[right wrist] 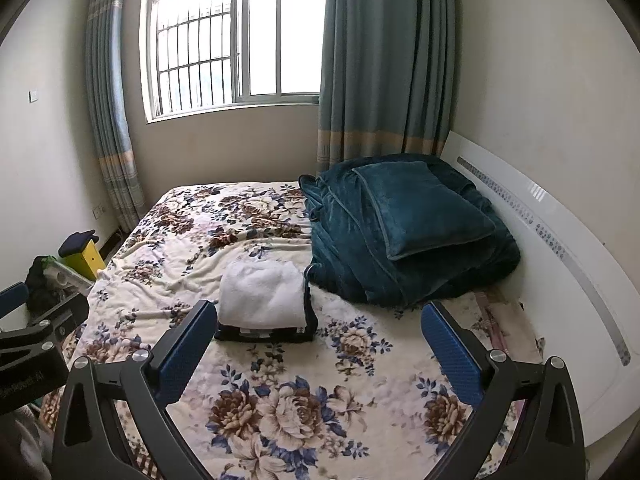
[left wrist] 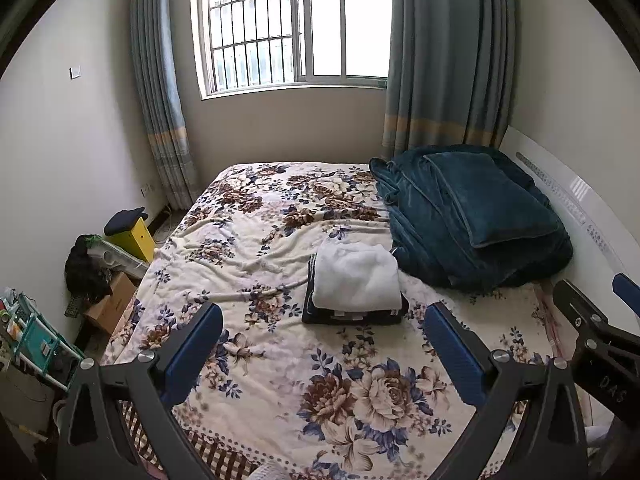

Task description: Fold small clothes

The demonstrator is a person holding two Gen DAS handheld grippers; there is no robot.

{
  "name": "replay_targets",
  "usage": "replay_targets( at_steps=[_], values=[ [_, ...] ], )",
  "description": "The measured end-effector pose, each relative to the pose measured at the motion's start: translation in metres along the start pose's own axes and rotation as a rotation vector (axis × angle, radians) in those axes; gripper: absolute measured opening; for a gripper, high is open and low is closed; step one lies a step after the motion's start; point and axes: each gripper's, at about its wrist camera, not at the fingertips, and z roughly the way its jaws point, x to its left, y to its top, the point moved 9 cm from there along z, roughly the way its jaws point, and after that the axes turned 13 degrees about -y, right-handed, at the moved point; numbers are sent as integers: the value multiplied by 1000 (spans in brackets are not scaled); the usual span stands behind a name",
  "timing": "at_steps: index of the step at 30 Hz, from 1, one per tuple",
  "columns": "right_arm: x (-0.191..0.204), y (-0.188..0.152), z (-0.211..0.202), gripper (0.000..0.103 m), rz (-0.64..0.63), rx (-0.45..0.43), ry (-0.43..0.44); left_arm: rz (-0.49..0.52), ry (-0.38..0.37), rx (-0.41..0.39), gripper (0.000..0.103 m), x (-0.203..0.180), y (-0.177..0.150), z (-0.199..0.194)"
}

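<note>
My left hand-held gripper point(left wrist: 322, 344) hangs above the near part of the bed point(left wrist: 256, 364), its blue-padded fingers point(left wrist: 196, 354) spread wide and holding nothing. My right hand-held gripper point(right wrist: 318, 342) hangs beside it over the same floral bedspread point(right wrist: 280, 400), likewise spread wide and empty; part of its frame shows at the right edge of the left wrist view. The task's clothes lie as a small stack in the middle of the bed, beyond both sets of fingertips and apart from them: a folded white garment point(left wrist: 356, 276) rests on top of a folded dark garment point(left wrist: 352, 316), whose edge shows along the near side. Just beside the stack, toward the white headboard point(right wrist: 560, 248), lies a heap of teal blanket point(left wrist: 472, 240) with a teal pillow point(right wrist: 420, 208) on top. Behind the bed, a barred window point(left wrist: 280, 24) is flanked by blue-grey curtains point(right wrist: 380, 60). On the floor to the left stand a yellow box point(left wrist: 134, 236) and a cardboard box point(left wrist: 112, 300).
</note>
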Motion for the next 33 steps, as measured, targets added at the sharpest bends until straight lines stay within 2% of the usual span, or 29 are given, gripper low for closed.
replay_targets(
  at_steps=[33],
  values=[
    [-2,-6,2,103,-5,12,18,-6,-7,16,103,-9,-3,-1]
  ],
)
